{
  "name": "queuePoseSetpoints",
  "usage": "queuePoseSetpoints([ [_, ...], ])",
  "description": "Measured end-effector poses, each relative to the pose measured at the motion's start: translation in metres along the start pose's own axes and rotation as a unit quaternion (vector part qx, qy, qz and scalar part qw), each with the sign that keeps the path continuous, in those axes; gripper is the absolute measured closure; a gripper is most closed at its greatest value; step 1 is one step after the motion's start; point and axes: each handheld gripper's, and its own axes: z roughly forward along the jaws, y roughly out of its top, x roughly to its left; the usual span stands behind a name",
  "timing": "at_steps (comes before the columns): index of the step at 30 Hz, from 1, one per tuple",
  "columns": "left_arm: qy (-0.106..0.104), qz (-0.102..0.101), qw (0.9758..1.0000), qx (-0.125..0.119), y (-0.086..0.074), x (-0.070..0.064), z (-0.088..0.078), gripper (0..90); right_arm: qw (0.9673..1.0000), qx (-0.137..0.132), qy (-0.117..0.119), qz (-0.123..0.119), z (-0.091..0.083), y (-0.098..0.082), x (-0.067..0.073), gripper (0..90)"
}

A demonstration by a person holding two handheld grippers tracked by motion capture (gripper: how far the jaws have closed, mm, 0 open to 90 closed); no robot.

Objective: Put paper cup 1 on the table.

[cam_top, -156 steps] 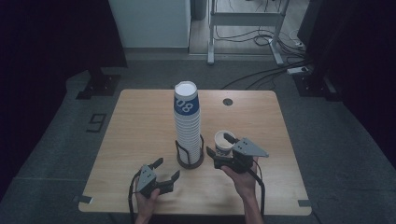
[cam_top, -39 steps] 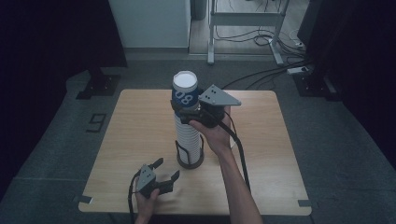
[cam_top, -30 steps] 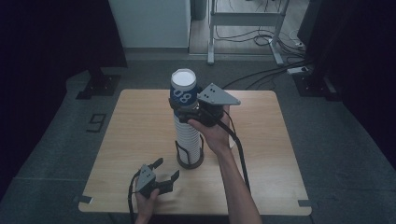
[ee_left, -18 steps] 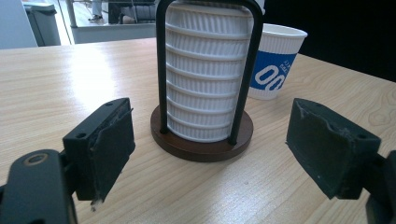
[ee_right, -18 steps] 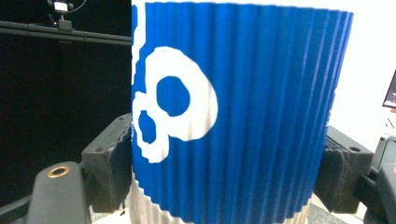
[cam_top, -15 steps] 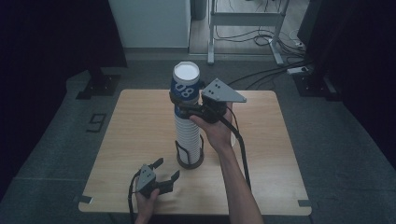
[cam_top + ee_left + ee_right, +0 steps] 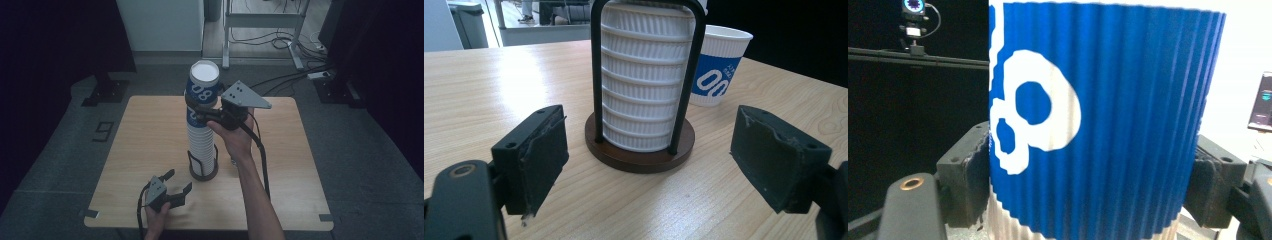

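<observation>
A tall stack of white ribbed paper cups (image 7: 200, 145) stands in a black wire holder with a round brown base (image 7: 203, 174) at the middle of the wooden table (image 7: 145, 130). My right gripper (image 7: 199, 111) is shut on the top cup (image 7: 203, 86), blue with white figures, and holds it a little above the stack. In the right gripper view the blue cup (image 7: 1098, 115) sits between both pads (image 7: 968, 175). My left gripper (image 7: 178, 185) rests open near the table's front edge. It faces the holder base (image 7: 639, 152) and the stack (image 7: 646, 75), with nothing between its pads.
A single blue and white cup (image 7: 719, 75) stands on the table just behind and to the right of the holder. A cable trails from the right gripper along the forearm (image 7: 257, 150). Dark floor, a metal frame (image 7: 260, 25) and cables lie beyond the table's far edge.
The right gripper has risen a little with the top cup, which now stands higher out of the stack. The left gripper has stayed put.
</observation>
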Motion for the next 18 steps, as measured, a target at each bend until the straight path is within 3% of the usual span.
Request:
queuePoseSetpoints([
  [9, 0.001, 0.0, 1.0, 0.0, 0.0, 0.0, 0.0, 15.0, 1.0, 0.003, 0.0, 0.009, -0.02, -0.002, -0.001, 20.2],
  [18, 0.001, 0.001, 1.0, 0.0, 0.0, 0.0, 0.0, 15.1, 0.9994, 0.012, -0.023, 0.024, -0.043, -0.007, -0.007, 20.5],
])
